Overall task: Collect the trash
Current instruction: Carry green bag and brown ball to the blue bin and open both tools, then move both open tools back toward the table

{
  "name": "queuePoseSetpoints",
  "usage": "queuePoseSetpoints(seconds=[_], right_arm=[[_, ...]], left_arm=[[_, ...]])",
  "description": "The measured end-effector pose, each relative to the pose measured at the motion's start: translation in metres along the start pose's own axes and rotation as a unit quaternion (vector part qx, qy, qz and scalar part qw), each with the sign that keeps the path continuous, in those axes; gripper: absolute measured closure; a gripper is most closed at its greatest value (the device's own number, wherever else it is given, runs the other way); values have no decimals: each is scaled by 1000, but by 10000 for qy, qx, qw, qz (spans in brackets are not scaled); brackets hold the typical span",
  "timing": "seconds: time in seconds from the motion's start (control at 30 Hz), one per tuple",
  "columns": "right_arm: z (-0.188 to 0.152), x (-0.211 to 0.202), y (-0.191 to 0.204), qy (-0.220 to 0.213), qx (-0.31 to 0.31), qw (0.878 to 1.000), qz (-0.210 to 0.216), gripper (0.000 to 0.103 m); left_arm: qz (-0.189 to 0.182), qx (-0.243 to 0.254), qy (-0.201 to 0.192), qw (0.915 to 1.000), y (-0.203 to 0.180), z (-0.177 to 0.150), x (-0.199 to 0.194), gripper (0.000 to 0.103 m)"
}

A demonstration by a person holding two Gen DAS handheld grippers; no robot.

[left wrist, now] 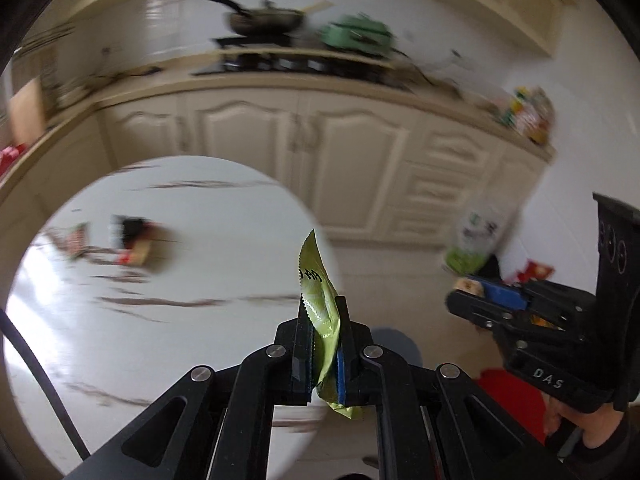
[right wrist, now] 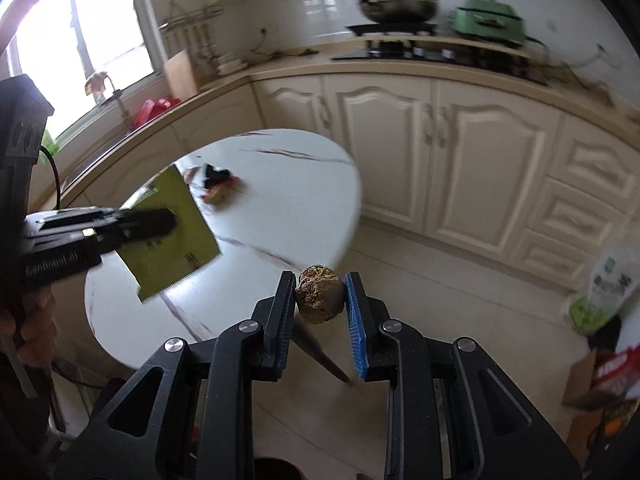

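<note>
My left gripper [left wrist: 323, 312] is shut on a green foil wrapper [left wrist: 318, 296] and holds it above the right edge of the round white table [left wrist: 120, 320]. The wrapper also shows flat in the right wrist view [right wrist: 176, 236], held by the left gripper [right wrist: 160, 220]. My right gripper [right wrist: 320, 292] is shut on a brown crumpled ball [right wrist: 320, 300], held off the table's edge over the floor. The right gripper also shows in the left wrist view [left wrist: 472, 300], to the right of the left one. More wrappers [left wrist: 120, 244] lie on the table's far left; they also show in the right wrist view [right wrist: 216, 184].
Cream kitchen cabinets [right wrist: 460, 168] curve behind the table. A stove holds a pan [right wrist: 400, 6] and a green pot [right wrist: 488, 20]. A green-and-white bag [right wrist: 604, 292] and red packaging [right wrist: 612, 372] stand at the right on the floor side. A red object [left wrist: 516, 400] lies below.
</note>
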State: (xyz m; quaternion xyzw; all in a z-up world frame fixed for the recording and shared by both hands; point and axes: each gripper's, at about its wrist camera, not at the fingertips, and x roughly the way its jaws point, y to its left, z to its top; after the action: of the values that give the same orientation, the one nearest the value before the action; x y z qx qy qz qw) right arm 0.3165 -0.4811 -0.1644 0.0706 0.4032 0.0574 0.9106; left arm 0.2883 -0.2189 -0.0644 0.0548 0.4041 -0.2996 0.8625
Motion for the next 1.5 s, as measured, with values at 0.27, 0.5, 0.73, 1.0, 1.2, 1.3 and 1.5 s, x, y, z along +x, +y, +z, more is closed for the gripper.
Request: queuePoseSetpoints(seconds=[0.27,0.5,0.73,1.0,1.2,1.3,1.5], right_arm=[[-62,7,-99,331,761,9960,-332,79],[-105,57,-170,722,1388,9870,-378,77],[-131,92,-213,1098,1741,9774,-485,58],[-143,89,-231,1144,1869,9734,-663,56],[-142,75,-234,1082,1913,9726,-753,54],[-135,66,-226,1022,1845,9744,-782,54],[-101,35,-184,653,1510,9837,-725,54]], left_arm=[[-396,532,795,9946,-95,-1,99,98],[-412,622,1486,9861,-130,3,199,98],[-388,711,1910,9782,-147,26,283,98],[-442,958,2137,9712,-171,33,360,92],[-380,1013,2008,9736,-181,32,359,69],[-347,1066,1921,9750,-178,28,333,68],[-183,1053,1306,9857,-158,24,240,60]])
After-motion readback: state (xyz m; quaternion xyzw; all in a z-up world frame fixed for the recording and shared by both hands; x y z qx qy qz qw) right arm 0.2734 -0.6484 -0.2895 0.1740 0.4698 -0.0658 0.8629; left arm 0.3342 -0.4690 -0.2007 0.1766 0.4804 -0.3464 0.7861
